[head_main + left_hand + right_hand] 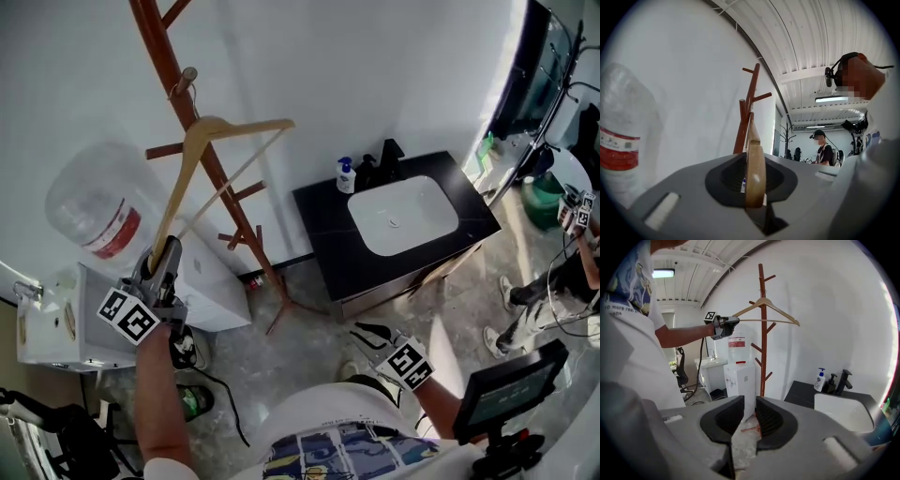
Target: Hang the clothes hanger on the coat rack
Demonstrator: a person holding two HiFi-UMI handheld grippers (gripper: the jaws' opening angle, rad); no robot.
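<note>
My left gripper [167, 251] pinches the hanger [181, 178] by its end. I'd seat it fully over the coat rack [166, 47] peg [189, 74] before letting go. My right gripper [368, 332] is spread and empty.

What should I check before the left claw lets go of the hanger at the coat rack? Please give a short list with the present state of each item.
1. Grip: the left claw is shut on one arm end of the hanger: ok.
2. Height: the hook is up at an upper peg of the coat rack and overlaps it in the head view: ok.
3. Seating: whether the hook rests fully over the peg: cannot tell, too small.
4. Free hand: the right claw is open, holds nothing and is well away from the coat rack: ok.
5. Safe to release now: not ok until item 3 is confirmed.
</note>
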